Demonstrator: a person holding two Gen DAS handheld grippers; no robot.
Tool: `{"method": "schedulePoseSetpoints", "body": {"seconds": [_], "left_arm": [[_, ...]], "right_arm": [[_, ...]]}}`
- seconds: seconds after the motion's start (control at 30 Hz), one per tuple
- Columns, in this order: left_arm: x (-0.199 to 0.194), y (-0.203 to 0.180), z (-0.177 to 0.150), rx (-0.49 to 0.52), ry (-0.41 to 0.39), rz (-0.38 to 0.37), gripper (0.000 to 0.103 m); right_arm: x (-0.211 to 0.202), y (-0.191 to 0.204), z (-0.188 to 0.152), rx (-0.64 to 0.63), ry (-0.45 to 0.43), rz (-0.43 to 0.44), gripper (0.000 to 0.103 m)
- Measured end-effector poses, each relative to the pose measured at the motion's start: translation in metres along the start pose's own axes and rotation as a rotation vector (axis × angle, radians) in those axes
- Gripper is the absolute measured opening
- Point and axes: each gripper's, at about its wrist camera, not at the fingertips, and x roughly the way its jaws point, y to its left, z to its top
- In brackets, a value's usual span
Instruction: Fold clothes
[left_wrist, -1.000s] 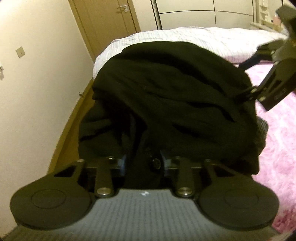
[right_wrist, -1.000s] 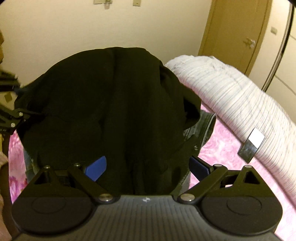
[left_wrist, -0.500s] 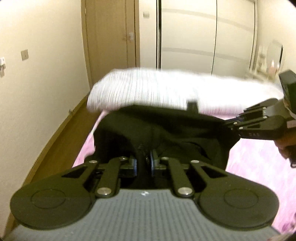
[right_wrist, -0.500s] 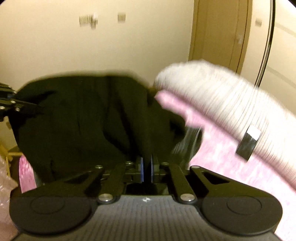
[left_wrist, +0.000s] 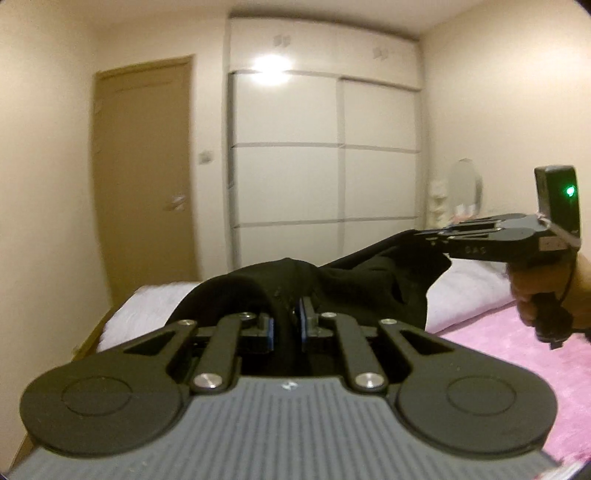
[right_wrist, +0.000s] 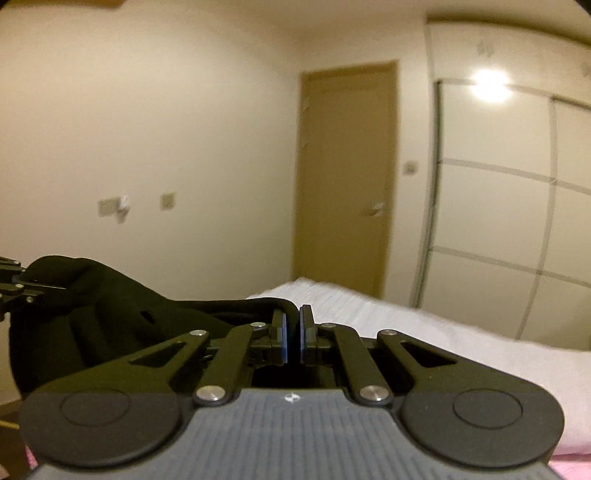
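Garment (left_wrist: 373, 280), black, has been lifted off the bed (left_wrist: 476, 284) within a second and hangs stretched between left gripper (left_wrist: 287, 325) and right gripper (right_wrist: 291, 330), both pinching its edge; likely ready to spread flat.

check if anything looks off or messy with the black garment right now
Nothing looks damaged or spilled. The black garment is bunched and sagging rather than flat: it hangs in folds between the left gripper and the right gripper, each shut on an edge, above the pink bedspread. That fits a fold in progress.
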Motion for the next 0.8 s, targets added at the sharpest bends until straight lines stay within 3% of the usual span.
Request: {"method": "schedulePoseSetpoints", "body": {"seconds": [0.2, 0.3, 0.43, 0.53, 0.67, 0.8], "left_arm": [[0.005, -0.131, 0.034, 0.041, -0.056, -0.116, 0.009], [0.014, -0.205, 0.030, 0.017, -0.049, -0.131, 0.009], [0.033, -0.320, 0.000, -0.031, 0.028, -0.167, 0.009], [0.061, -0.394, -0.032, -0.113, 0.110, -0.228, 0.010], [0.104, -0.484, -0.087, -0.170, 0.276, -0.301, 0.013], [0.144, -0.565, -0.161, -0.131, 0.556, -0.411, 0.032]], "right_arm": [[-0.104, -0.080, 0.004, 0.011, -0.090, -0.094, 0.005], [-0.163, -0.126, -0.016, -0.010, -0.090, -0.105, 0.005], [-0.222, -0.190, -0.055, -0.009, -0.027, -0.121, 0.005], [-0.261, -0.235, -0.092, -0.025, 0.042, -0.162, 0.005], [-0.283, -0.284, -0.149, -0.019, 0.173, -0.212, 0.005], [-0.280, -0.318, -0.230, -0.018, 0.368, -0.286, 0.010]]}}
